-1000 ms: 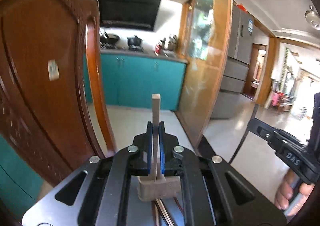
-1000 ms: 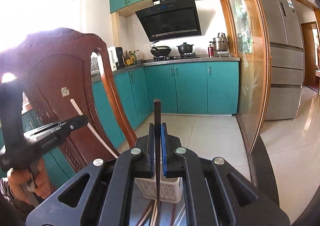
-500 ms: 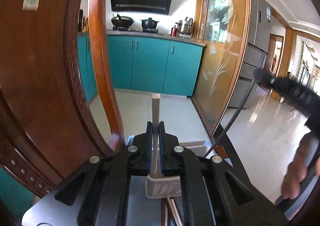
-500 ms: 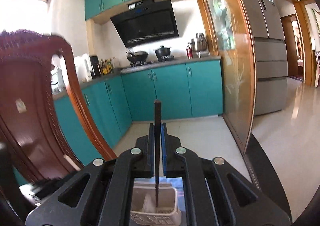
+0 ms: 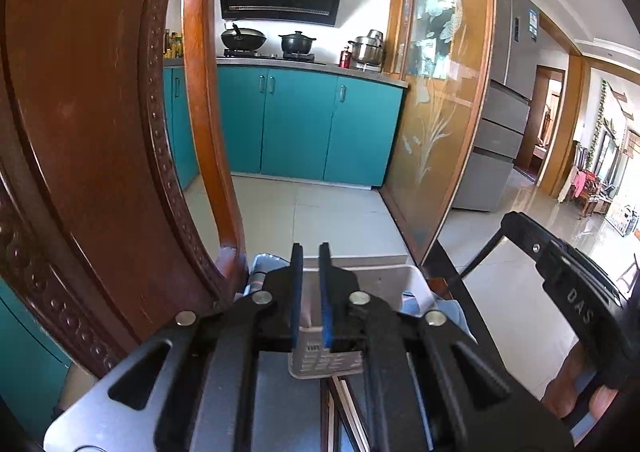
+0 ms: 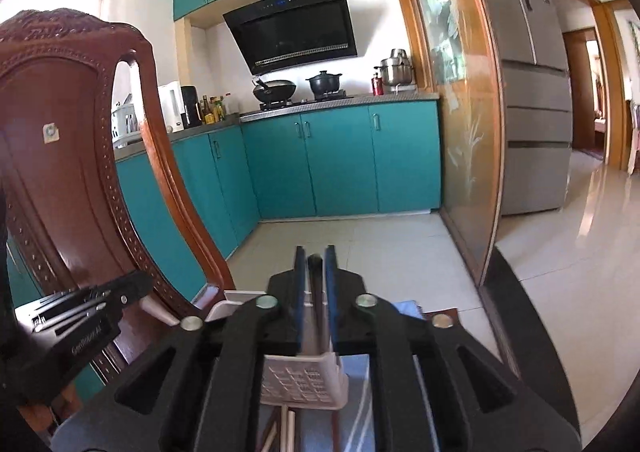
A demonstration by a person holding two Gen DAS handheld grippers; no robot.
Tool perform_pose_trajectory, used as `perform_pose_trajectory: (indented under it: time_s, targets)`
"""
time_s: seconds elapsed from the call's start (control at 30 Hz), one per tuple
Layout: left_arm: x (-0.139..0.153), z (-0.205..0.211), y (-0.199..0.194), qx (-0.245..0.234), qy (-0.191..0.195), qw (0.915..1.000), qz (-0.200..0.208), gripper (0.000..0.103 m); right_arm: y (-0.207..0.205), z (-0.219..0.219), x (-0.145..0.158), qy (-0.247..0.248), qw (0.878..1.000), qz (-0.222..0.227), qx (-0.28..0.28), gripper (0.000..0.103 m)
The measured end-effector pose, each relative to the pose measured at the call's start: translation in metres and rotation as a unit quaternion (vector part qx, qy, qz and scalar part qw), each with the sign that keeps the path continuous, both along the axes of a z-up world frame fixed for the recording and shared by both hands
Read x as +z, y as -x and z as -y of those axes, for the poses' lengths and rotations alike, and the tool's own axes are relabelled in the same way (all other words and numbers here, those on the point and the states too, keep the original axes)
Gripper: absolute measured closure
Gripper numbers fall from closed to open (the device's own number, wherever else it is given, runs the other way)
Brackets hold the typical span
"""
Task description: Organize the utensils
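Note:
My left gripper (image 5: 311,252) hangs just above the white perforated utensil holder (image 5: 324,360). Its jaws are opening and nothing is between them. My right gripper (image 6: 315,252) is over the same holder (image 6: 304,376), jaws opening too. A dark chopstick (image 6: 316,292) stands between its fingers with a gap on each side, its lower end inside the holder. In the left wrist view the right gripper (image 5: 560,272) sits at the right, with that dark chopstick (image 5: 476,260) slanting down from it. The left gripper (image 6: 80,316) shows at the left of the right wrist view.
A carved wooden chair back (image 5: 100,132) rises close on the left. Loose chopsticks (image 5: 344,400) lie on the table in front of the holder. A white tray (image 5: 380,276) and a blue cloth (image 5: 452,308) sit behind it, near the table's dark far edge (image 5: 452,264).
Both grippers sank toward the holder. The pale wooden stick has left the left jaws, which have parted. The right jaws parted around the dark chopstick, which now sits lower.

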State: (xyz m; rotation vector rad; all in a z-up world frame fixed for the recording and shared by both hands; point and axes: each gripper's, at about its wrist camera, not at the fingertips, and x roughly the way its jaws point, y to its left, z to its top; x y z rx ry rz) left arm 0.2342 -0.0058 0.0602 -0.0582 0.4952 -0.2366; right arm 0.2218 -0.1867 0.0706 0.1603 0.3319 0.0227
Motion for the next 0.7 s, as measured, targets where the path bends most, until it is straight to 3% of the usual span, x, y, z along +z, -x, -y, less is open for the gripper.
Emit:
perform_pose_trajectory:
  time_s: [0.13, 0.3, 0.33, 0.47, 0.6, 0.7]
  targets:
    - [0.001, 0.000, 0.020, -0.006, -0.001, 0.9998, 0.017, 0.077, 0.032, 0.010, 0.001, -0.012, 1.000, 0.017, 0.001, 0.070]
    - [-0.019, -0.003, 0.059, -0.017, -0.012, 0.9995, 0.024, 0.076, 0.079, 0.028, -0.025, -0.045, 0.999, 0.015, 0.019, 0.068]
    - [-0.032, -0.004, 0.064, -0.021, -0.016, 0.9996, 0.010, 0.076, 0.083, 0.031, -0.036, -0.049, 0.999, 0.003, 0.021, 0.068]
    - [-0.096, 0.005, 0.057, -0.049, -0.043, 0.9941, -0.087, 0.076, 0.067, 0.037, -0.106, -0.039, 0.990, -0.136, 0.001, 0.068]
    - [-0.164, 0.011, 0.043, -0.073, -0.038, 0.9755, -0.204, 0.082, 0.056, 0.033, -0.149, -0.057, 0.975, -0.216, 0.006, 0.068]
    - [-0.192, 0.008, 0.037, -0.075, -0.022, 0.9634, -0.256, 0.082, 0.050, 0.022, -0.167, -0.045, 0.969, -0.244, 0.017, 0.068]
